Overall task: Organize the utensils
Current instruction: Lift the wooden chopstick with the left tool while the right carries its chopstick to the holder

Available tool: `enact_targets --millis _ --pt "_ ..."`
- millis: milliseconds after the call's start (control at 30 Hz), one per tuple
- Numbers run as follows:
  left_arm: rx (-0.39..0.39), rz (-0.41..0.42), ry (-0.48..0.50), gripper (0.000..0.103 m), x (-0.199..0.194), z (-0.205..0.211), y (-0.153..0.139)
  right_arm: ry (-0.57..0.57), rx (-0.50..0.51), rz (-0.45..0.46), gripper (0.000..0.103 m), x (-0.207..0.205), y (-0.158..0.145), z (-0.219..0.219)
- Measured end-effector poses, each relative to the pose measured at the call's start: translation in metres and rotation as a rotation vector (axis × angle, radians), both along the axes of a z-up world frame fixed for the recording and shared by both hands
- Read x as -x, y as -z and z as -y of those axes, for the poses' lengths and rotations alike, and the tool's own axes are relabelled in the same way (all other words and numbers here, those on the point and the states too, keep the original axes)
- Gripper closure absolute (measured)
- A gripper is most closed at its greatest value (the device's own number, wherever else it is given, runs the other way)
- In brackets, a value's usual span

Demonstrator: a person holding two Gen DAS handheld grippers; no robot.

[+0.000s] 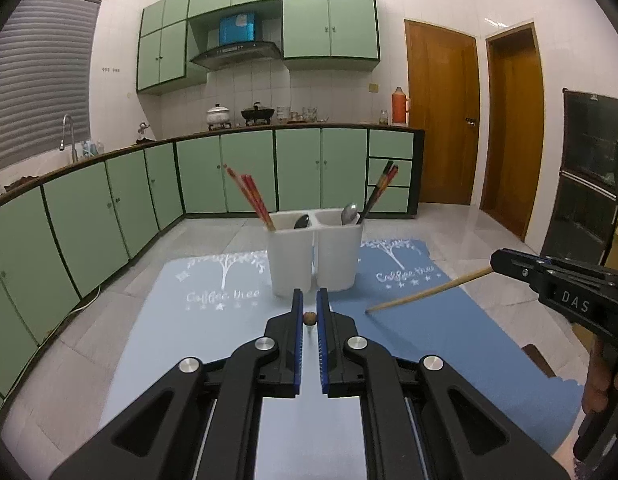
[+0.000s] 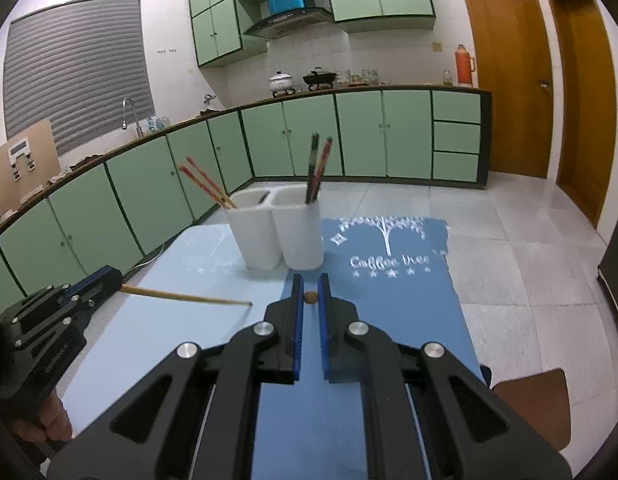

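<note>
Each gripper pinches one plain light-wood chopstick, jaws pressed in on the rounded butt end. The left gripper (image 1: 309, 312) holds the left-hand chopstick (image 2: 189, 297), and the right gripper (image 2: 310, 290) holds the right-hand chopstick (image 1: 429, 292). Both sticks hang in the air above the blue printed placemats (image 1: 449, 332), well short of the white two-compartment plastic utensil holder (image 1: 315, 252) that stands toward the mats' far edge.

Each stick's long axis runs straight out along its gripper's fingers, thin tip leading and sloping down toward the mat, so each wrist view shows only its own stick's end-on brown butt.

To do this step well, I judge the tips should be raised clear of the holder's rim, then tilted steeply down into one compartment. The red chopsticks (image 1: 251, 198) lean in the left one and the dark chopsticks (image 1: 379, 188) with a metal spoon (image 1: 349, 214) in the right. Release only once the tip is well inside.
</note>
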State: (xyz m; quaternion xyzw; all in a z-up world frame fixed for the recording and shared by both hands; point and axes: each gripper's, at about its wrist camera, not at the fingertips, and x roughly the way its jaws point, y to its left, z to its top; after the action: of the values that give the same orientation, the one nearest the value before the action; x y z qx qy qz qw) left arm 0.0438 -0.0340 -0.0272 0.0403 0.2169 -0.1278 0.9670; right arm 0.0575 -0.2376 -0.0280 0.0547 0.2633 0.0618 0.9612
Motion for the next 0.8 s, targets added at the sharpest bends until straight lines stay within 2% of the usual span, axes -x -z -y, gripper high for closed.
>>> enact_targets --millis 233,467,667,800 --pt "0.032 -0.022 0.023 0.096 -0.013 -0.006 -0.012 -0.057 -0.013 -0.004 0.097 -0.018 -0.031 -0.001" --pt "0.045 -0.023 0.034 0.097 -0.023 -0.013 -0.028 -0.131 -0.028 -0.048 0.097 -0.043 -0.048 -0.004" --pt "0.061 0.000 0.041 0.097 -0.026 -0.014 -0.045 -0.182 0.009 -0.027 0.097 -0.055 -0.072 -0.011" --pt "0.069 0.031 0.049 0.097 -0.028 -0.014 -0.062 -0.219 -0.003 -0.001 0.097 -0.062 -0.096 -0.008"
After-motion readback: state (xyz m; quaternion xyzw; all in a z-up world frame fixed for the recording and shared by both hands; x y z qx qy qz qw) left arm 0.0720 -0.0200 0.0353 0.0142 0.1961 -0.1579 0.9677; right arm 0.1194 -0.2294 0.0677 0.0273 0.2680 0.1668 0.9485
